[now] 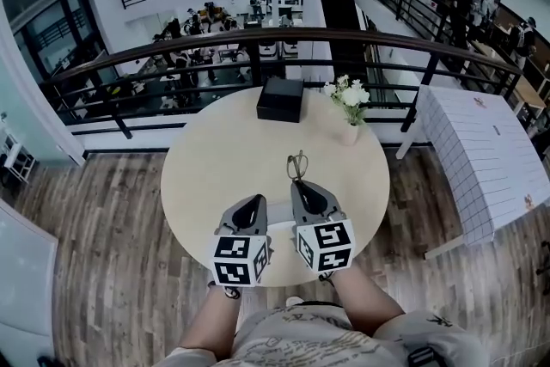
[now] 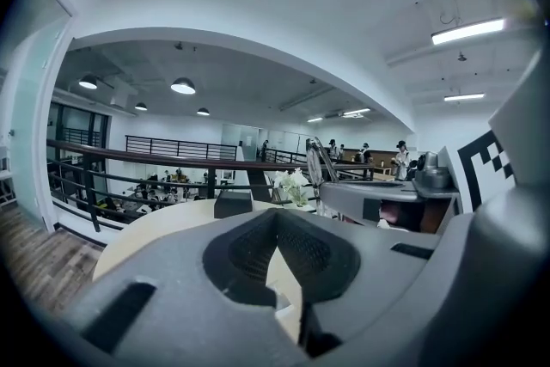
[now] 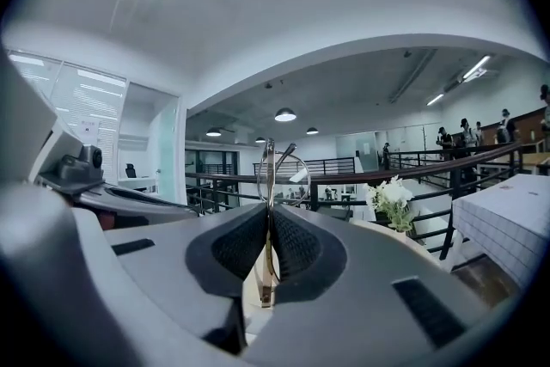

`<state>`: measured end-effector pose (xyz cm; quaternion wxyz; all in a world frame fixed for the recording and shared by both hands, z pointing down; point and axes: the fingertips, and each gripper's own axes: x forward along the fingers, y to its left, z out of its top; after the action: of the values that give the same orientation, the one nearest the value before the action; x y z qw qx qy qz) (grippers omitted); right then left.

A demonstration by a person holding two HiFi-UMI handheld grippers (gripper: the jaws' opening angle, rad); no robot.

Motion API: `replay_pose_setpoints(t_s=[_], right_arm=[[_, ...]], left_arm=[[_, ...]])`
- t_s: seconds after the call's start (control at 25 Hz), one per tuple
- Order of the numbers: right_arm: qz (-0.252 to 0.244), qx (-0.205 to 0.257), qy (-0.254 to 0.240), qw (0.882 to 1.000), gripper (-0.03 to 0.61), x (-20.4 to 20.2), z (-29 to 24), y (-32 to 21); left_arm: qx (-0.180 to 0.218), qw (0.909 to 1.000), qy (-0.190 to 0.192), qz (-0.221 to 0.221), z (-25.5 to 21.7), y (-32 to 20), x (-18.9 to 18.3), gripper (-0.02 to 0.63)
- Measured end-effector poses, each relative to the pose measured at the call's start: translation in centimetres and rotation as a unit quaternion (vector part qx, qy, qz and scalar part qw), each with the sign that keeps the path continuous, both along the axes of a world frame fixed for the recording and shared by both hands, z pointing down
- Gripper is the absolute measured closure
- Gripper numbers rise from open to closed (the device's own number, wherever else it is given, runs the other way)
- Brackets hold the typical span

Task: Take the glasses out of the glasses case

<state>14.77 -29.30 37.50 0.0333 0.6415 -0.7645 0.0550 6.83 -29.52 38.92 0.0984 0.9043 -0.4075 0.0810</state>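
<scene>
Currently the right tool [image 1: 301, 182] is clenched on the glasses [image 1: 298, 165], pinching the frame upright above the desk [image 1: 206, 159], well nearer than the case [image 1: 280, 99], so they look out already. The left tool [image 1: 257, 200] is closed on nothing, likely idle. Flowers [image 1: 348, 99] stand right of the case.

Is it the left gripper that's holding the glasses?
No, the glasses are pinched between the jaws of the right gripper, while the left gripper is shut on nothing.
</scene>
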Motion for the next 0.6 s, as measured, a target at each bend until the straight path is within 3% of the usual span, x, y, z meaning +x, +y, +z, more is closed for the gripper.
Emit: replay_pose_setpoints(t_s=[0.6], right_arm=[[-0.015, -0.005, -0.025, 1.0, 0.554, -0.15, -0.09, -0.16]], left_arm=[[0.003, 1.0, -0.001, -0.003, -0.32, -0.02, 0.4, 0.601]])
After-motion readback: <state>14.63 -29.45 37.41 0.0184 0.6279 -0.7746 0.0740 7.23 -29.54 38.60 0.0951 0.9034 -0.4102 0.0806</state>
